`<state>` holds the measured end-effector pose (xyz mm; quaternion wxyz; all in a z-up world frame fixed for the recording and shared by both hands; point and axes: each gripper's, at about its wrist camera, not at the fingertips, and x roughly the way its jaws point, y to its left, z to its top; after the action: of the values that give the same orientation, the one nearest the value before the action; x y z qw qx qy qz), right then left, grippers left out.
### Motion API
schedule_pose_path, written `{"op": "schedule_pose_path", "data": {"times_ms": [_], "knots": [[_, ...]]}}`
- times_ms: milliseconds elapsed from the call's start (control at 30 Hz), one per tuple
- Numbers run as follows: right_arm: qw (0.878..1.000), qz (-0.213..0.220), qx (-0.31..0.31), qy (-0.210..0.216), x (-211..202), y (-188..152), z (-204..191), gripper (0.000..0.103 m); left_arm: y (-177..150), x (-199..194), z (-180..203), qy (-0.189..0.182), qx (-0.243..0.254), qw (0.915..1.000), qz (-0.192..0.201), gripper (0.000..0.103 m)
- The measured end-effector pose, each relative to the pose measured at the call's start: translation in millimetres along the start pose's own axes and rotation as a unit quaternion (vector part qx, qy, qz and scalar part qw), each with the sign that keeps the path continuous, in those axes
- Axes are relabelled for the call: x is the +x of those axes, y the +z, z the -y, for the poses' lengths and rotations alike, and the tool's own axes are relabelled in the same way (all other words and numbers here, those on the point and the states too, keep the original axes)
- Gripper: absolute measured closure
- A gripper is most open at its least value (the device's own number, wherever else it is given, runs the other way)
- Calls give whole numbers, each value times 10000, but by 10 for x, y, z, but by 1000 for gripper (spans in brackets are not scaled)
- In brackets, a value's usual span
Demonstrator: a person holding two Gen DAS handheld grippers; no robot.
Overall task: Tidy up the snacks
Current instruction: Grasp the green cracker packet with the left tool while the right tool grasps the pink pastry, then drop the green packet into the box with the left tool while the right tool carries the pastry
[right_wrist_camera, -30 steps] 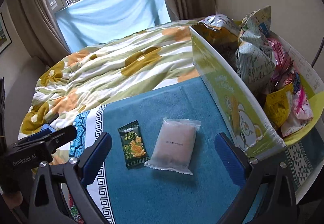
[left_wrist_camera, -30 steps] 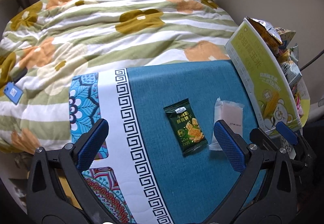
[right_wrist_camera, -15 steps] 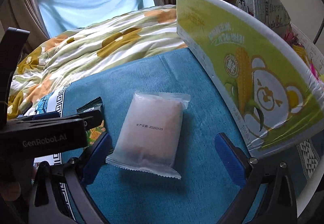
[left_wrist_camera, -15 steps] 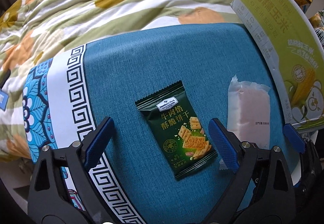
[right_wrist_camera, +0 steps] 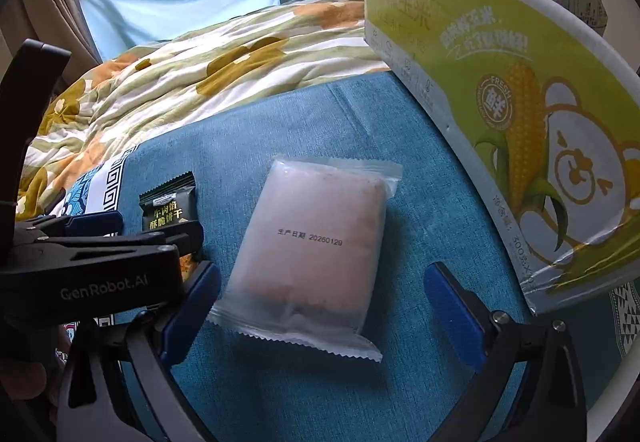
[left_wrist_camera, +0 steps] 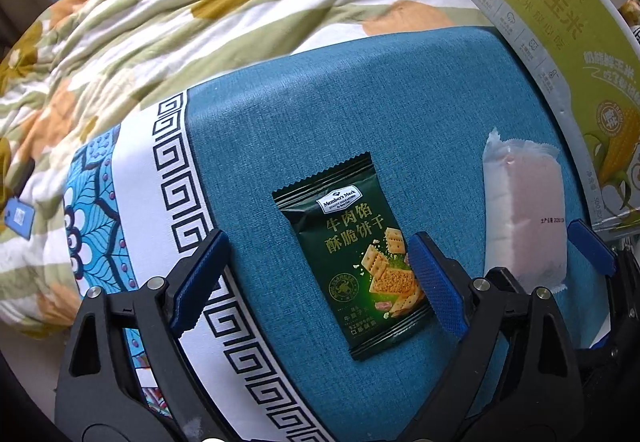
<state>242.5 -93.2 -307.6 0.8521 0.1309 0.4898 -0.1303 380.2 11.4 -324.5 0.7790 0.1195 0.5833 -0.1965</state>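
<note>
A dark green cracker packet (left_wrist_camera: 356,256) lies flat on the blue cloth (left_wrist_camera: 360,114). My left gripper (left_wrist_camera: 318,280) is open just above it, one blue finger on each side of its lower half. A frosted pink snack pack (right_wrist_camera: 312,246) lies to the right of it. My right gripper (right_wrist_camera: 320,306) is open around the pink pack's near end. The pink pack also shows in the left wrist view (left_wrist_camera: 524,214), and the green packet in the right wrist view (right_wrist_camera: 168,206), partly hidden by the left gripper's body.
A yellow-green corn carton (right_wrist_camera: 520,90) holding several snack bags stands at the right edge of the cloth, close to my right finger. A flowered duvet (left_wrist_camera: 180,14) lies behind the cloth. The cloth's patterned border (left_wrist_camera: 176,178) runs along the left.
Both grippers have moved forward and down toward the packets. The left one now straddles the green packet and the right one straddles the pink pack. Both stay open.
</note>
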Motion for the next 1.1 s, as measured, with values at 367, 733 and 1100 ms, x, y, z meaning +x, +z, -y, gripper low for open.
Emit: {"op": "schedule_pose_path", "data": {"times_ms": [367, 733, 1100], "knots": [[9995, -91, -281, -139, 76, 45, -68, 7, -120, -109, -109, -88, -31, 9999, -143, 37], [9990, -284, -332, -65, 164, 117, -69, 18, -207, -134, -126, 139, 208, 9994, -234, 48], [9987, -313, -354, -192, 227, 175, -134, 37, -242, -202, -103, -58, 177, 9996, -207, 60]]}}
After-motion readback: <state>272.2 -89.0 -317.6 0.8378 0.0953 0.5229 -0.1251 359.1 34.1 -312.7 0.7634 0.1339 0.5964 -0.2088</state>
